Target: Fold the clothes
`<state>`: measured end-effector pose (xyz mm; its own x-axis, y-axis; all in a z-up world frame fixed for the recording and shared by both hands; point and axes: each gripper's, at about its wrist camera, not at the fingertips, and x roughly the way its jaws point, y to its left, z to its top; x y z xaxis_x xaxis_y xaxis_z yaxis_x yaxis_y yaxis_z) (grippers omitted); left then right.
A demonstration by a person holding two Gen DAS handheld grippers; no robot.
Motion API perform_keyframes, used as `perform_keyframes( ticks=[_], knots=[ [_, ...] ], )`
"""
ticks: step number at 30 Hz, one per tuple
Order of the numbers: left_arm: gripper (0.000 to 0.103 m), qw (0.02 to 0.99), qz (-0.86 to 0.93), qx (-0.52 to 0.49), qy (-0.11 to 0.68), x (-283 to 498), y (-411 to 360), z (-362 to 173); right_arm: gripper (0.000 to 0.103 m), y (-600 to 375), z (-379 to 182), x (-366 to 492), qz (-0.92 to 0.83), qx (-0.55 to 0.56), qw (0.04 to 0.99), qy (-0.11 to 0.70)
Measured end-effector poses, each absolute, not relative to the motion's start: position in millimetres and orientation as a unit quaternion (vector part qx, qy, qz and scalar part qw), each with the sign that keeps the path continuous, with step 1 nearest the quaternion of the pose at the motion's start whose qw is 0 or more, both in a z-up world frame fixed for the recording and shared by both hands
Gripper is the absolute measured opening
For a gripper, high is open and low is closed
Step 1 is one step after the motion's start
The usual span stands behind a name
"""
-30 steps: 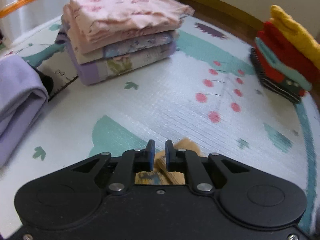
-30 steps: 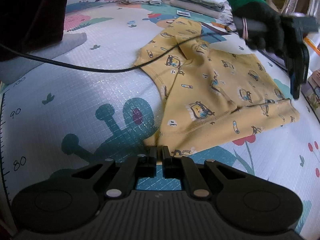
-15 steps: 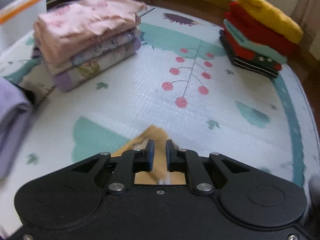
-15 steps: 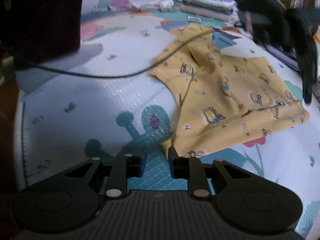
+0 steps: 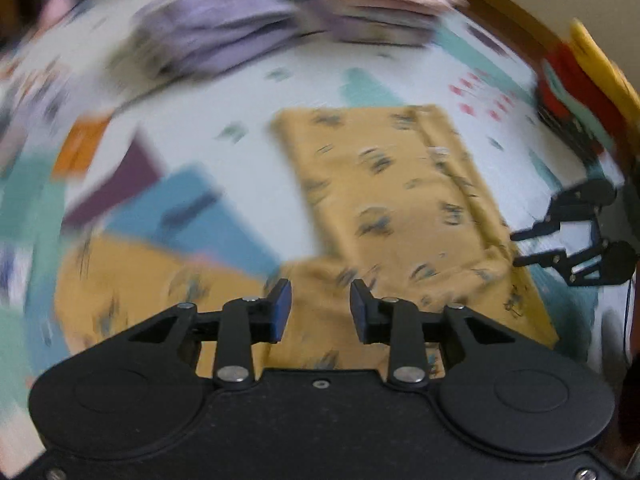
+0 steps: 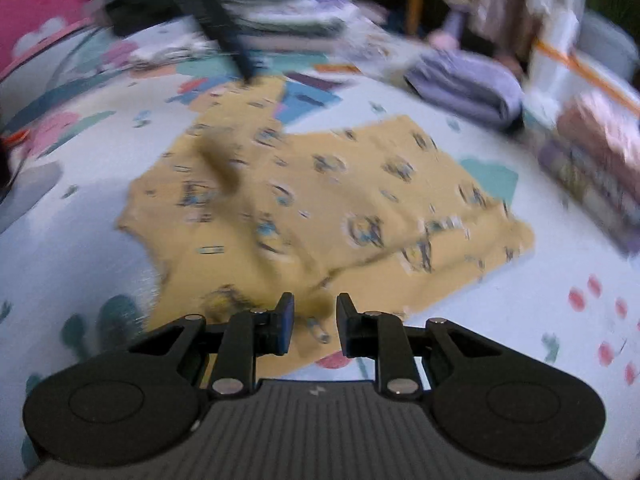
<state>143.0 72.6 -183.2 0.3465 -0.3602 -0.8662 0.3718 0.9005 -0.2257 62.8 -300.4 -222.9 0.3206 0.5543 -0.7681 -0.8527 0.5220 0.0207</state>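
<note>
A yellow printed shirt (image 5: 384, 200) lies spread on the patterned play mat; it also shows in the right wrist view (image 6: 320, 200). My left gripper (image 5: 320, 306) is open and empty, just above the shirt's near part. My right gripper (image 6: 314, 318) is open and empty over the shirt's near edge. The right gripper also shows in the left wrist view (image 5: 520, 248) at the shirt's right edge, jaws apart. Both views are motion-blurred.
A lilac folded garment (image 5: 216, 36) and a pink folded stack (image 5: 376, 4) lie at the far side of the mat (image 5: 248, 184). A red and yellow stack (image 5: 588, 80) sits at the right. Grey folded piles (image 6: 280, 4) and a white bin (image 6: 560, 52) stand beyond.
Both grippers have opened and let go of the shirt. The left gripper has swung round and now looks over the shirt; the right gripper has moved over the shirt's near edge.
</note>
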Motion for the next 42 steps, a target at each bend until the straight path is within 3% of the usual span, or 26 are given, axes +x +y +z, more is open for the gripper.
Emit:
perform_keyframes(
  ticks=[6,11,27,39,42],
  knots=[
    [0.03,0.798,-0.147,-0.195,0.551,125,125,-220,0.024,-292,-225,64,0.451,-0.242,0.769,0.384],
    [0.03,0.767,-0.124,-0.301,0.553,122,143,-235,0.024,-282,-226,61,0.45,-0.247,0.762,0.396],
    [0.025,0.748,-0.117,-0.391,0.523,115,148,-240,0.026,-277,-204,26,0.483,-0.246,0.758,0.362],
    [0.025,0.731,-0.11,-0.416,0.529,116,136,-247,0.03,-266,-213,-48,0.504,-0.341,0.725,0.322],
    [0.019,0.737,-0.108,-0.417,0.521,119,134,-246,0.03,-258,-221,-50,0.502,-0.355,0.722,0.318]
  ],
)
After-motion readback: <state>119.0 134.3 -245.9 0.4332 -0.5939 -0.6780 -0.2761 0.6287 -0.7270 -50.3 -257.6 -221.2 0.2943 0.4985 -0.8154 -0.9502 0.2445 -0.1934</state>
